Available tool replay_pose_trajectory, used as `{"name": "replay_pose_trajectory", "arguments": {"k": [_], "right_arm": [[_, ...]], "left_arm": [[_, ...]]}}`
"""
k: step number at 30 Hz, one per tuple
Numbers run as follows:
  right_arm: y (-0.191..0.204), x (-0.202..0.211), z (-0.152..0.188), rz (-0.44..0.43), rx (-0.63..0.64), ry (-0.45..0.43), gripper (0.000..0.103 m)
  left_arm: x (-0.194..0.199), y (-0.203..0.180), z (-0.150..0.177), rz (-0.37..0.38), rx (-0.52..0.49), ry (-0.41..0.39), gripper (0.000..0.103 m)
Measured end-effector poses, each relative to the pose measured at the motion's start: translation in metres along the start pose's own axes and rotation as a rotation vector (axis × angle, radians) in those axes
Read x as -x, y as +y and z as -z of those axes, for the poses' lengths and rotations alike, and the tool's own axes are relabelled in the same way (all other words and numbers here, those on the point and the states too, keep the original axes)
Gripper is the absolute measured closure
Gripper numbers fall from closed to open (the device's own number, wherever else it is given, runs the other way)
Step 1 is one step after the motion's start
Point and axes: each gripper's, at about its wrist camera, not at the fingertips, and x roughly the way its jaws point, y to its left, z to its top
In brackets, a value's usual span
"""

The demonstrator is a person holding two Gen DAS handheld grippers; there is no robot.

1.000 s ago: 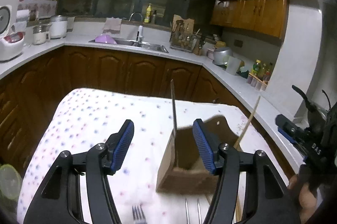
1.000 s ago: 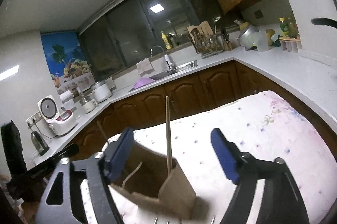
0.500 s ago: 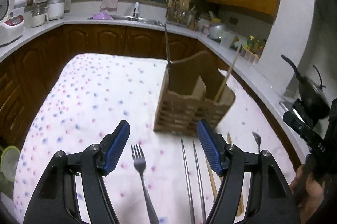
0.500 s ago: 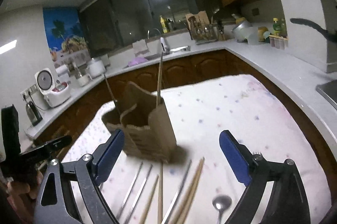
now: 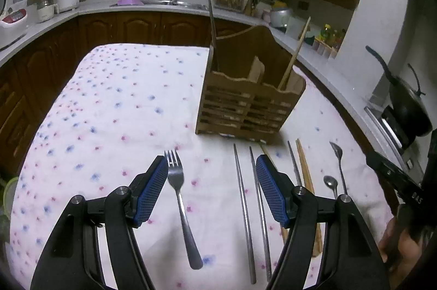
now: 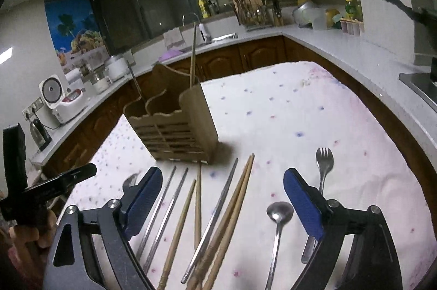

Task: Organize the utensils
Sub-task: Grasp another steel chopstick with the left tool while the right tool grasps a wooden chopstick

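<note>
A slatted wooden utensil holder (image 5: 245,104) (image 6: 177,126) stands on the flowered tablecloth (image 5: 109,104). One metal chopstick (image 5: 211,25) and one wooden chopstick (image 5: 295,55) stand in it. In front of it lie a fork (image 5: 180,197), metal chopsticks (image 5: 243,194) (image 6: 164,202), wooden chopsticks (image 6: 235,202), a spoon (image 6: 278,211) and a second fork (image 6: 323,167). My left gripper (image 5: 211,181) hangs open over the first fork and the metal chopsticks. My right gripper (image 6: 224,197) hovers over the chopsticks and spoon; its jaws are closing, with nothing pressed between them.
Dark wooden cabinets with a white counter (image 6: 355,58) wrap around the table on three sides. A black pan (image 5: 409,110) sits on the stove to the right, a rice cooker (image 6: 60,99) to the left. Bare cloth lies left of the holder.
Both grippers have drawn back from the holder and tipped downward. The holder now stands farther off, and the utensils lying on the cloth have come into view under the fingers.
</note>
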Motion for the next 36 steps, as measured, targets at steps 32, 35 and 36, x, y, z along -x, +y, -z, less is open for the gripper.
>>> {"name": "replay_pose_trajectory", "arguments": {"k": [32, 35, 36], "right_arm": [[-0.021, -0.133, 0.003, 0.02, -0.015, 0.332, 0.082], [-0.026, -0.135, 0.002, 0.017, -0.029, 0.337, 0.082], [-0.027, -0.138, 0.003, 0.016, -0.028, 0.348, 0.082]], "left_arm": [[-0.137, -0.04, 0.001, -0.011, -0.142, 0.334, 0.067], [-0.14, -0.041, -0.001, -0.016, -0.162, 0.324, 0.068], [-0.14, -0.041, -0.002, -0.015, -0.164, 0.324, 0.068]]}}
